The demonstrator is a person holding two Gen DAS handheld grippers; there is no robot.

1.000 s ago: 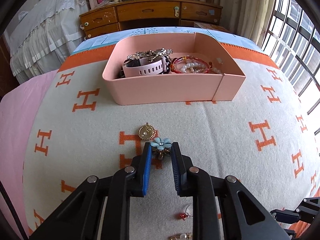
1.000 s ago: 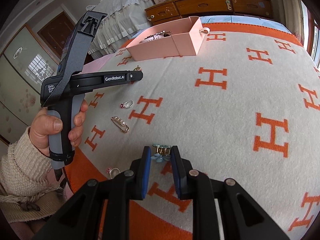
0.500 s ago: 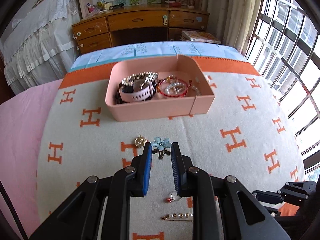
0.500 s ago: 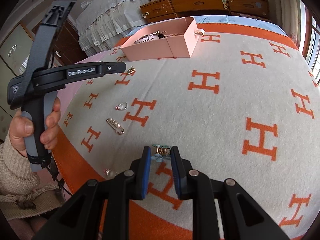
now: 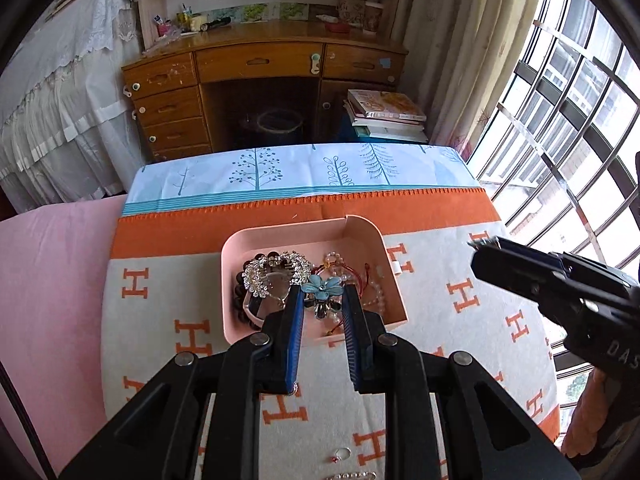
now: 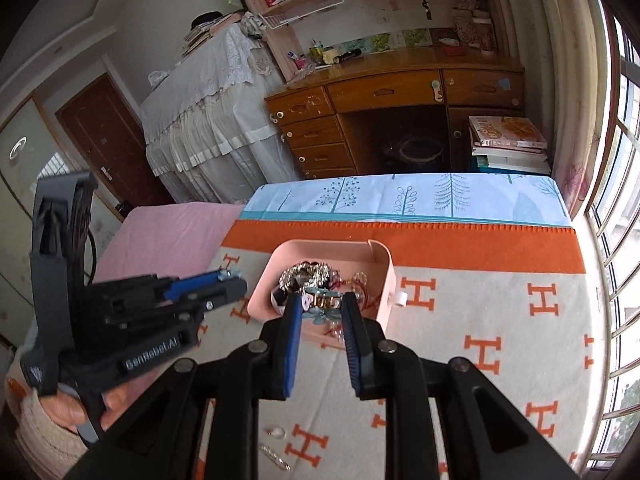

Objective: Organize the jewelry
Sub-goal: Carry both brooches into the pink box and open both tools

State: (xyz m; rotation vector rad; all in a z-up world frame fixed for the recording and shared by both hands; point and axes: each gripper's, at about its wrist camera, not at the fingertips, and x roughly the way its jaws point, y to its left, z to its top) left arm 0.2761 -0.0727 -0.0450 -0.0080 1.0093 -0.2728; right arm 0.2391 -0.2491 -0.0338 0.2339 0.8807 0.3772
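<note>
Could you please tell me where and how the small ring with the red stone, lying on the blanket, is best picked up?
Likely from straight above: the ring lies flat on the blanket, offering no side edge. Straddle the hoop and pinch across its thin band, clear of the red stone.

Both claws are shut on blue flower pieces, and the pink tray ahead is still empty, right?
Not empty. The left wrist view shows the pink tray already holding jewelry, a rhinestone piece among it. Left claw and right claw do each grip a flower piece.
</note>
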